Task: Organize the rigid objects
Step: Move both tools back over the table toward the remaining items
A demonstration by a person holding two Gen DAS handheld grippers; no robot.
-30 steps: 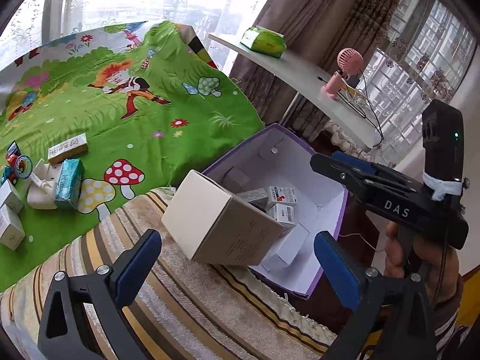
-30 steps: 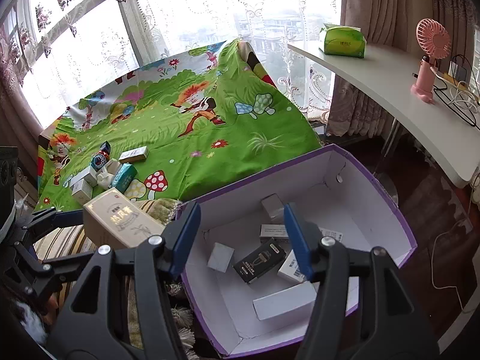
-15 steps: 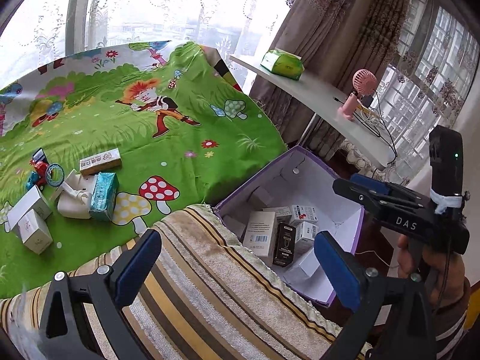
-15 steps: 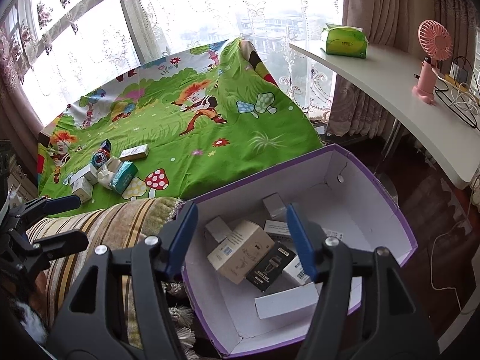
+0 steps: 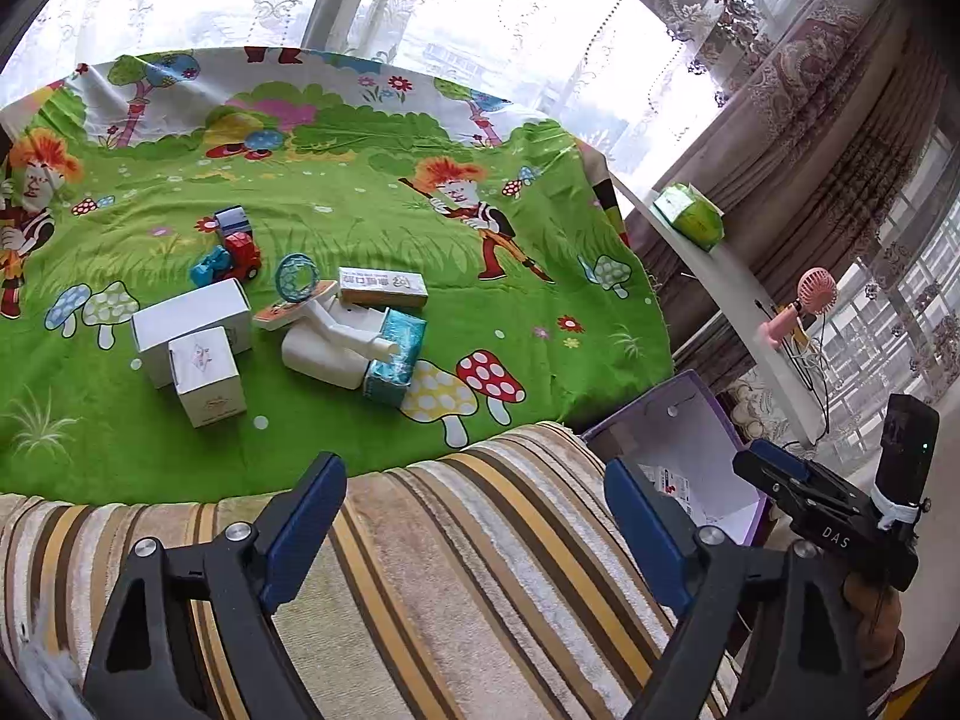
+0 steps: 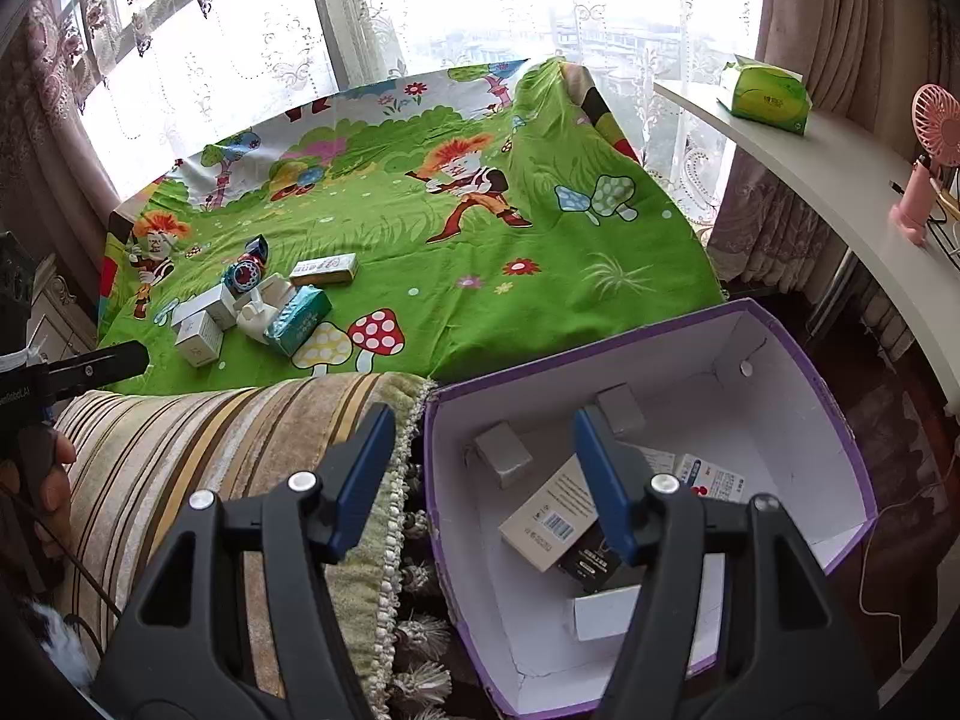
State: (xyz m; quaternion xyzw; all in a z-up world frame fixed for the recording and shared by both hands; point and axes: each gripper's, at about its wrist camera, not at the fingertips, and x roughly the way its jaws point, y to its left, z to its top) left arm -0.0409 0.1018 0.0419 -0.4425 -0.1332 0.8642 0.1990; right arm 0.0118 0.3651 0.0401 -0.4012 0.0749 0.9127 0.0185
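Hovering over the striped cushion (image 5: 480,570), the left gripper (image 5: 474,498) is empty, jaws just narrowing. Right gripper (image 6: 480,468) gapes empty above the purple storage box (image 6: 840,420).

Daylight is pouring through the lace-curtained window (image 6: 480,18), with a white shelf (image 6: 840,180) curving away to its right, brown drapes (image 6: 840,12) hanging beside it.

The left gripper (image 5: 474,516) fills the lower frame, fingers (image 5: 303,519) apart, empty and just closing slightly. The right gripper (image 6: 480,480), likewise low in frame, gapes empty.
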